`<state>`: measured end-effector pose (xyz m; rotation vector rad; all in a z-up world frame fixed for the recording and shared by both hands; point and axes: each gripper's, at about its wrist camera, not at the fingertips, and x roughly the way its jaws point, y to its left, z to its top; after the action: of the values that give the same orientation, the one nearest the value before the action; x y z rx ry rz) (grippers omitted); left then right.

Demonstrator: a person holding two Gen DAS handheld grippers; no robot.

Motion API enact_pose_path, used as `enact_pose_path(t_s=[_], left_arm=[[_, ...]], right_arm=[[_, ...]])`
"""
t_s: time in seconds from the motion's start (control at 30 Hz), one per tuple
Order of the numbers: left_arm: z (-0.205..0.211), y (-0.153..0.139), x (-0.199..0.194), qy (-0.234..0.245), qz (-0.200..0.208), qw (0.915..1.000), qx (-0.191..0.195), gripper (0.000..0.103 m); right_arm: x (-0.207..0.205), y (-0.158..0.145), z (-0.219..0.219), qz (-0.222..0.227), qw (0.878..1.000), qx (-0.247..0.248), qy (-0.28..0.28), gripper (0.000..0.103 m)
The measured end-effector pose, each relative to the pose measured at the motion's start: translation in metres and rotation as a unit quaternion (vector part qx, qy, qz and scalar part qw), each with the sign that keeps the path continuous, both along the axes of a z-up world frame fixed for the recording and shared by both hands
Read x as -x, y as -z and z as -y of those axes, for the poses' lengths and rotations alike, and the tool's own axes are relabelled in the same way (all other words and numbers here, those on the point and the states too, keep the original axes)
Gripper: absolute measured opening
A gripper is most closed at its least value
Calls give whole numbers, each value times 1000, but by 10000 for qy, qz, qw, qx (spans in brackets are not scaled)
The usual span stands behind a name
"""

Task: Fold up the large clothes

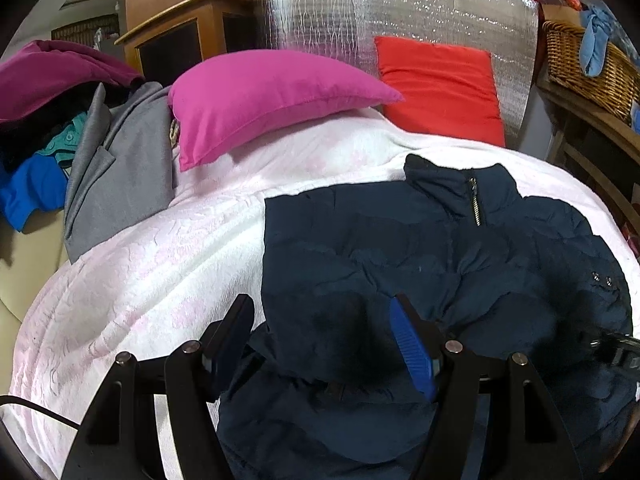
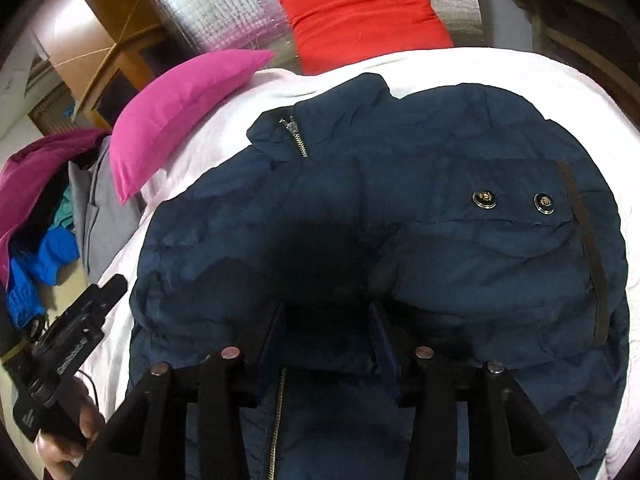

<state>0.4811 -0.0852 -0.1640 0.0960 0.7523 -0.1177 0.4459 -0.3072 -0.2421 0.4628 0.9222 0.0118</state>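
Observation:
A navy padded jacket (image 1: 420, 248) lies on the white bedspread (image 1: 160, 264), collar and zip toward the pillows. It also fills the right wrist view (image 2: 440, 248), where a sleeve with two metal buttons lies folded across the body. My left gripper (image 1: 324, 320) is open just above the jacket's left lower part, its blue-padded fingers (image 1: 412, 344) wide apart. My right gripper (image 2: 328, 316) is over the jacket's lower middle, jaws apart with a fold of dark fabric between them; whether they pinch it is hidden in shadow.
A pink pillow (image 1: 260, 96) and a red pillow (image 1: 440, 84) lie at the bed's head against silver foil. A pile of clothes with a grey blazer (image 1: 120, 172) sits at the left. A wicker basket (image 1: 588, 60) stands at the right.

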Motion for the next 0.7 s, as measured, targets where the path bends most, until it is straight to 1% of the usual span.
enact_pose_path(t_s=[0.1, 0.2, 0.27, 0.33, 0.4, 0.5, 0.6, 0.63, 0.7], left_arm=[[-7, 1, -3, -87, -123, 9999, 65, 71], [-10, 4, -6, -57, -328, 9993, 181, 71], [-11, 10, -7, -36, -519, 9984, 198, 71], [-9, 17, -8, 18, -726, 9972, 193, 71], [-7, 25, -10, 27, -897, 9958, 159, 71], [-4, 36, -13, 46, -1118, 9937, 9, 72], [-4, 39, -13, 62, -1148, 9934, -6, 72], [-5, 37, -12, 73, -1138, 9935, -2, 72], [-6, 33, -9, 82, -1103, 9939, 23, 72]], right_arm=[[17, -10, 16, 179, 9996, -165, 110, 48], [42, -20, 43, 371, 9981, -144, 460, 60], [61, -24, 65, 469, 9962, -149, 720, 61], [72, -23, 82, 426, 9946, -132, 941, 61], [81, -18, 101, 367, 9918, -293, 1186, 61], [81, -6, 117, 220, 9897, -455, 1339, 60], [71, 20, 124, -258, 9880, -608, 1398, 61], [71, 24, 125, -276, 9872, -671, 1418, 60], [74, 21, 125, -175, 9866, -689, 1467, 60]])
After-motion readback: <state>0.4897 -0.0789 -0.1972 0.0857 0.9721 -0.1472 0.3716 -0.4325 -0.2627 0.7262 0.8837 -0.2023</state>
